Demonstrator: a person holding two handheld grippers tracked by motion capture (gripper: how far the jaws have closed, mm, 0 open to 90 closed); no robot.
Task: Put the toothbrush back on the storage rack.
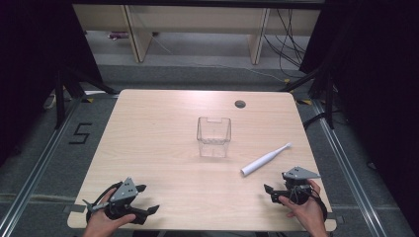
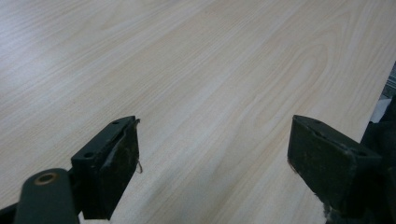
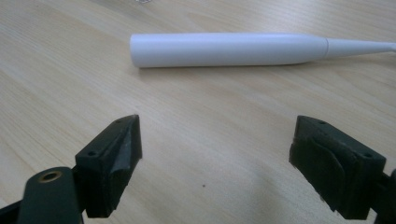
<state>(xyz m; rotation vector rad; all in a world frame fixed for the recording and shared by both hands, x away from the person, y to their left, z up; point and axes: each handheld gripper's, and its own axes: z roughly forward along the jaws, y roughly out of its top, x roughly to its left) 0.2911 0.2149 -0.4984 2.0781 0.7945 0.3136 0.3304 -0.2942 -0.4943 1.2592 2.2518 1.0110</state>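
High view: white electric toothbrush with a slim brush neck [image 1: 266,159] lies flat toward the table's right edge, near the clear square plastic container [image 1: 214,137] standing upright mid-table [image 1: 163,118]. Right hand-held gripper [image 1: 290,190] sits at the near right corner, jaws wide, empty; right gripper view has the toothbrush body just ahead of them. Left hand-held gripper [image 1: 143,200] at the near left corner, jaws wide, empty, over bare wood. Risks, judged: round smooth handle could roll or squirt out of a pinch; off-centre grip lets it tilt; light container could tip or slide if bumped.
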